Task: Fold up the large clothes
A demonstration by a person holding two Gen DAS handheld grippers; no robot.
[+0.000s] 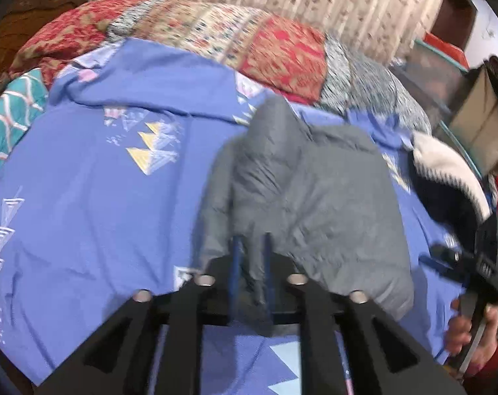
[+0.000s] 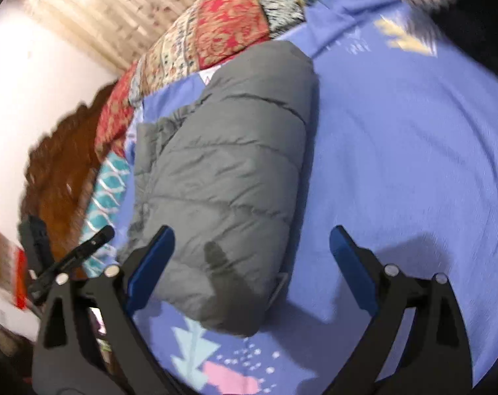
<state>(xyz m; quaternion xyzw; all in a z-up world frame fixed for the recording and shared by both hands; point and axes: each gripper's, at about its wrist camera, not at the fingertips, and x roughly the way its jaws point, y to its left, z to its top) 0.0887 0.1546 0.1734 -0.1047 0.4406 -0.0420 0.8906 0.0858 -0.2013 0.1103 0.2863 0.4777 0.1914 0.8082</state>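
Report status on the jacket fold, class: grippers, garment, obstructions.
Left gripper narrow, grey fabric between its fingers, grip unclear. Right gripper wide open, holding nothing. Grey puffer jacket folded into a bundle on blue bedsheet. Black-and-white garment lies beside it.

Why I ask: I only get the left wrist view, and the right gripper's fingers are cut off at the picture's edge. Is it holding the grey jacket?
Observer: No. The right gripper has its jaws wide apart and is pressing on nothing. One finger is beside the edge of the grey jacket, the other is over the bare blue sheet.
Operator: How does the jacket look from that side?
Observer: It lies as one compact folded bundle with a rounded fold along the side facing the bare sheet.
Operator: Anything on it?
Observer: There is a dark patch near its closest end. I cannot tell whether it is a stain or a shadow.
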